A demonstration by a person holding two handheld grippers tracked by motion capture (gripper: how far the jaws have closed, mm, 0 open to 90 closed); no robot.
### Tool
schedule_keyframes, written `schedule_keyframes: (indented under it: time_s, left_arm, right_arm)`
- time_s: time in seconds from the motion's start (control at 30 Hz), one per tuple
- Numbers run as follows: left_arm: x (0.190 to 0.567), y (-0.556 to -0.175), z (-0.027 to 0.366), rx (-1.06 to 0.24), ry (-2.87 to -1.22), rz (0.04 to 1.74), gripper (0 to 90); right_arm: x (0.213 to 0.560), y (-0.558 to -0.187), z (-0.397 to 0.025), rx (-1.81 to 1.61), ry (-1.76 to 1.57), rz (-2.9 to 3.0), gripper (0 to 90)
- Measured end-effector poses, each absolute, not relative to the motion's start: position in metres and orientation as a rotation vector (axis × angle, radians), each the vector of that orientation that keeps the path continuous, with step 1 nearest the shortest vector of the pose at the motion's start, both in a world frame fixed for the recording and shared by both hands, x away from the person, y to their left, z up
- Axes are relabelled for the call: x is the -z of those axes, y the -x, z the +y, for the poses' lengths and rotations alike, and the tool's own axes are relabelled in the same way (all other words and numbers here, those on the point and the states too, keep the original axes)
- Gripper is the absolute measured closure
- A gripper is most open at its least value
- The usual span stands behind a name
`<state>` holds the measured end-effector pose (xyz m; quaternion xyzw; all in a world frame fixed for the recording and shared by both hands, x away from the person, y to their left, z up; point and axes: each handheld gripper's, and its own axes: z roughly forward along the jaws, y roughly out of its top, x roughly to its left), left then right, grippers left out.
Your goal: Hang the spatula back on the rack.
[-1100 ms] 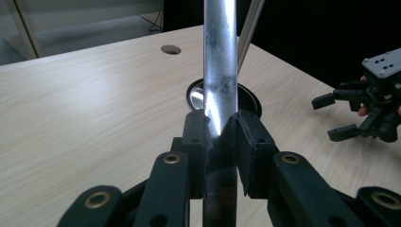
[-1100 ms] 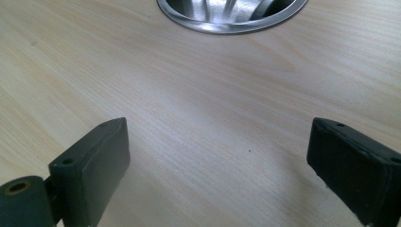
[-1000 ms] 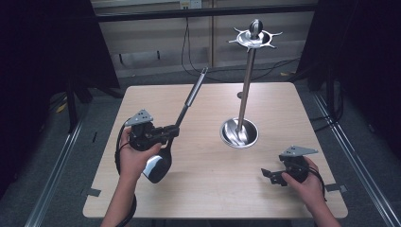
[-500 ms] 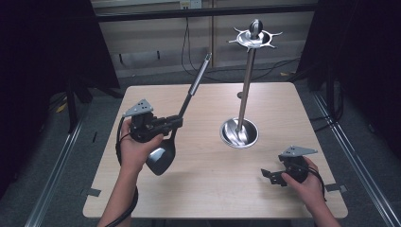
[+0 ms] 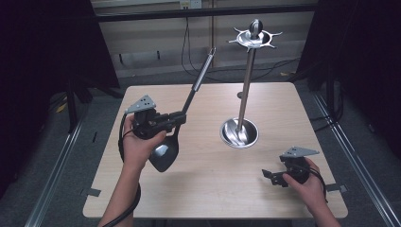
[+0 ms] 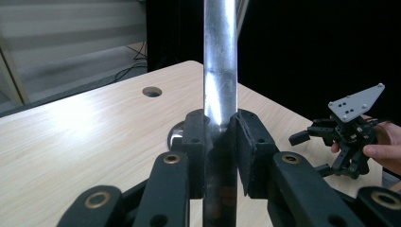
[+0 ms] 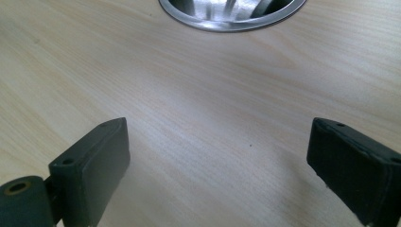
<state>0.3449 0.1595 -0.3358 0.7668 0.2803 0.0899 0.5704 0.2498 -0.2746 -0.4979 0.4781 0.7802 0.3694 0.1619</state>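
The pale wooden surface carries a tall steel stand with a round base, right of centre. The left gripper holds a black ladle by its steel handle, its 2 jaws clamped on the shaft; the bowl hangs just above the surface, handle tilted up and away. The right gripper rests low near the front right corner, jaws wide apart.

Open claw over wooden table
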Motion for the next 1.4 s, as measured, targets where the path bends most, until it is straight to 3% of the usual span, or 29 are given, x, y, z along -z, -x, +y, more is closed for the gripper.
schedule_keyframes:
  time_s: [0.63,1.4]
  left_arm:
    - [0.318,-0.347,0.147,-0.196,-1.785,0.600,75.2]
    - [0.334,-0.356,0.125,-0.191,-1.810,0.597,75.1]
  right_arm:
    - [0.498,-0.251,-0.274,-1.044,-1.350,2.238,6.4]
    - [0.498,-0.252,-0.272,-1.037,-1.342,2.243,6.4]
